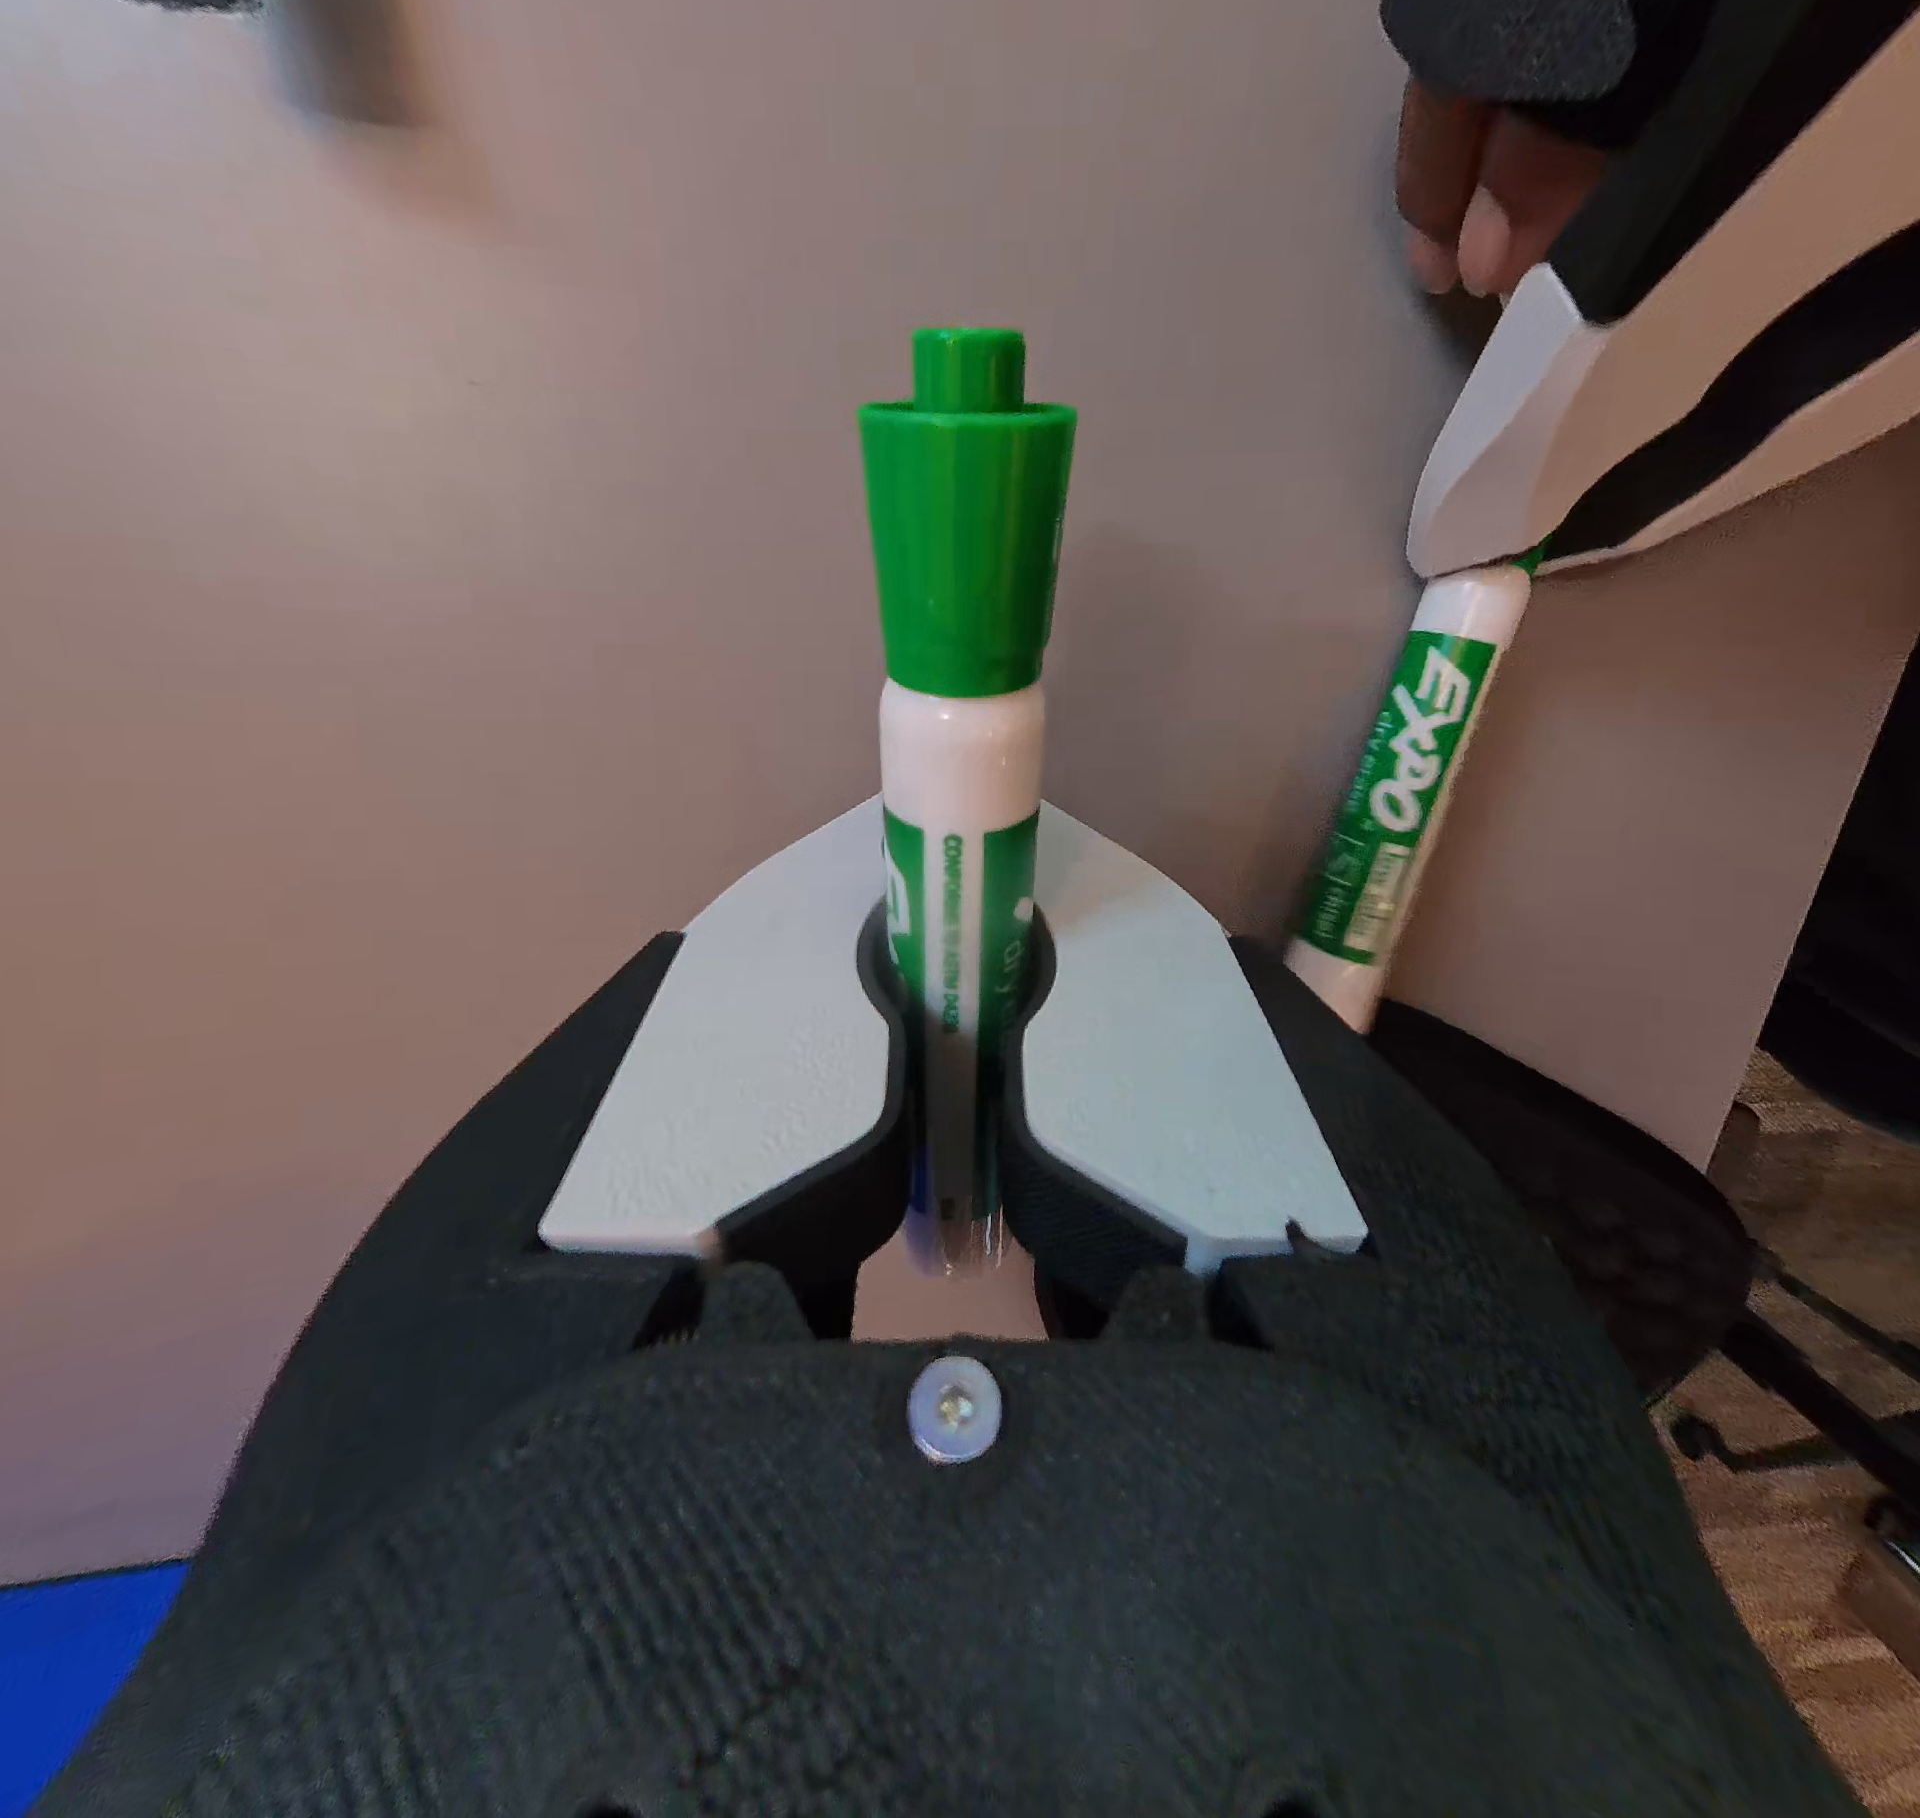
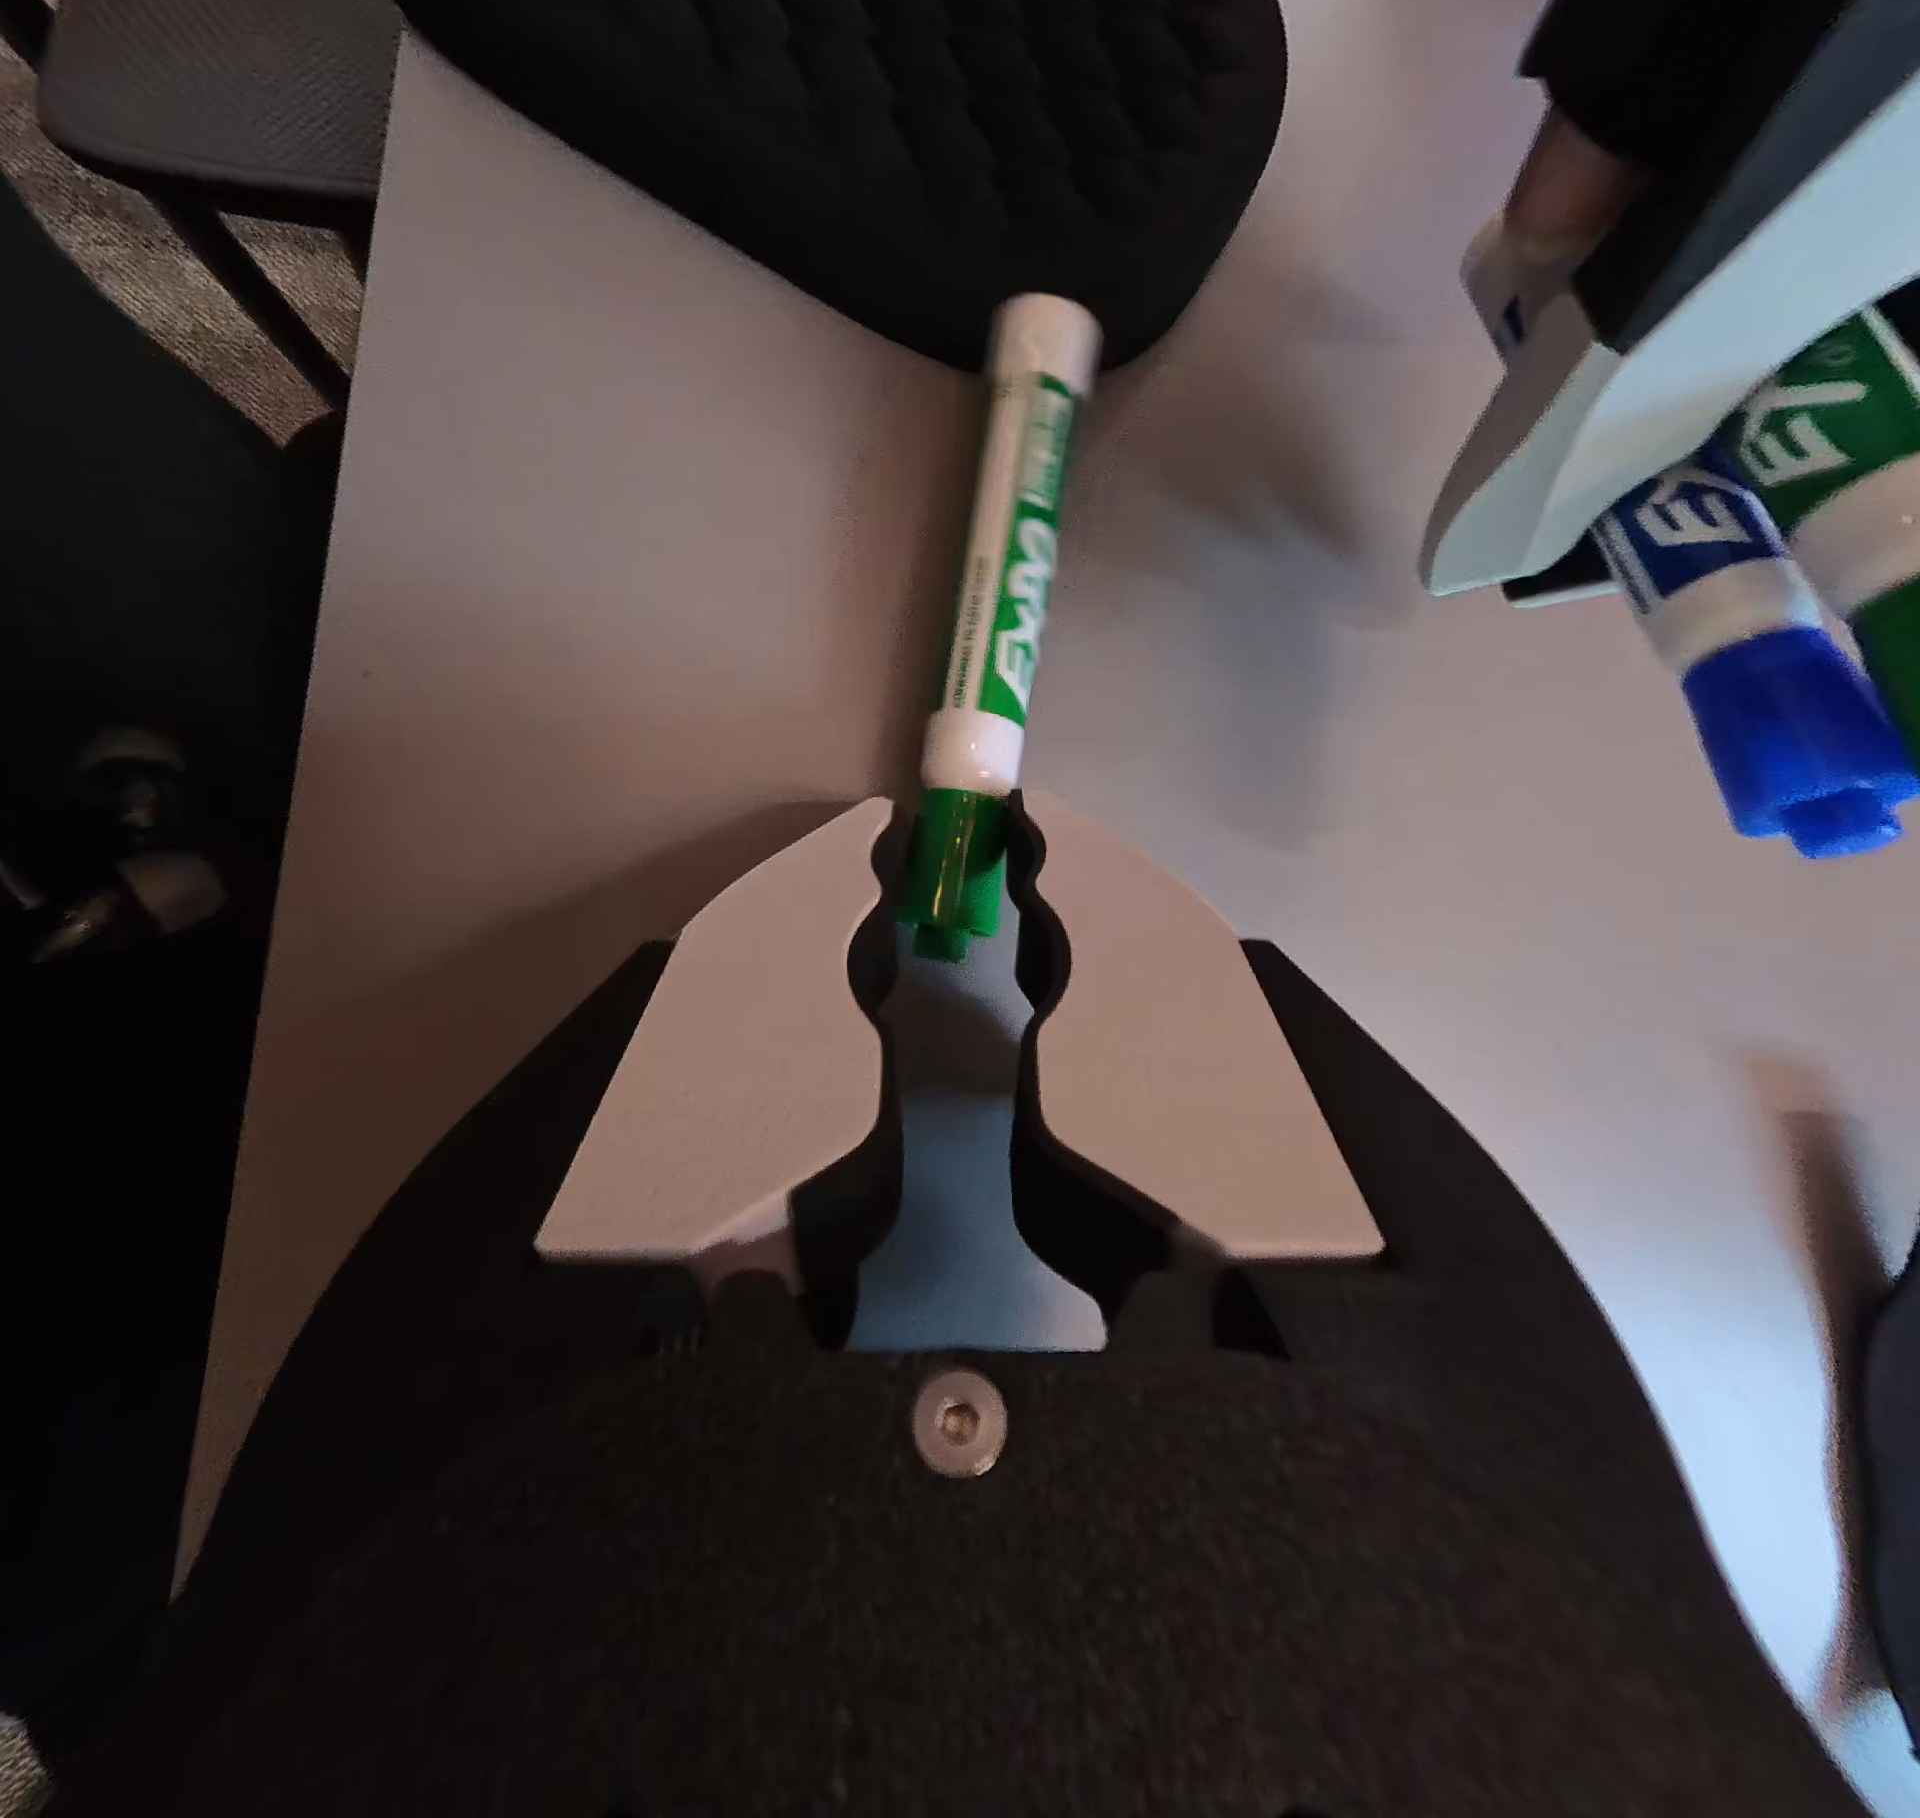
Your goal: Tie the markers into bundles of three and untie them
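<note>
Your left gripper is clamped on a green-capped marker with a blue marker alongside; hold them parallel, since smooth round barrels slip. Your right gripper pinches the ribbed green cap of a third marker above the matte table; bring it alongside.

R gripper pinches green marker by cap; L gripper w/ blue + green markers
</note>
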{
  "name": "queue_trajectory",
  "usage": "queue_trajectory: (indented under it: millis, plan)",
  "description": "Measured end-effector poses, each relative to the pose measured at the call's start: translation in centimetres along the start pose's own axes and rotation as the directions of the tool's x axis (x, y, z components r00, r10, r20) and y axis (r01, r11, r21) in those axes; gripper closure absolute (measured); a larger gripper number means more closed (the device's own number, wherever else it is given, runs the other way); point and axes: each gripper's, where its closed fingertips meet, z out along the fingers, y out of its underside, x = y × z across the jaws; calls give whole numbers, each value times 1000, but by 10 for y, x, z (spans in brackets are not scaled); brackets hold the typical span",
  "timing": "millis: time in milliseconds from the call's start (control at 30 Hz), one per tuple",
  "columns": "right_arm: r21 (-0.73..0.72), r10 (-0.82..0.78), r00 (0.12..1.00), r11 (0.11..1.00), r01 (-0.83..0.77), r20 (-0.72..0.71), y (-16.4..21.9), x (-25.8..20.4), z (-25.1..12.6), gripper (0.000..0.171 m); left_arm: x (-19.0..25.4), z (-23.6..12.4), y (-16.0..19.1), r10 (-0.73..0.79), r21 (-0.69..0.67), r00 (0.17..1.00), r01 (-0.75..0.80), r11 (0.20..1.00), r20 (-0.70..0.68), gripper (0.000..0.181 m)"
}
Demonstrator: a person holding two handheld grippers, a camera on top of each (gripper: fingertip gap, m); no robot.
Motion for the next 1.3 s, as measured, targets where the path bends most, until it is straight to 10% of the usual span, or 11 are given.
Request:
queue_trajectory:
  millis: [33,733,1300]
  plan:
    - [22,-1,1000,1000,1,9,0,0,-5,153,1,0,0,2,9,1000,-2,1000,6,167]
    - [344,170,984,928,-141,-56,0,63,-121,154,8,18,-3,7,21,1000,-7,1000,-6,167]
    - [396,147,989,909,-132,-9,-12,102,-95,171,13,25,-21,41,24,998,-40,999,-40,167]
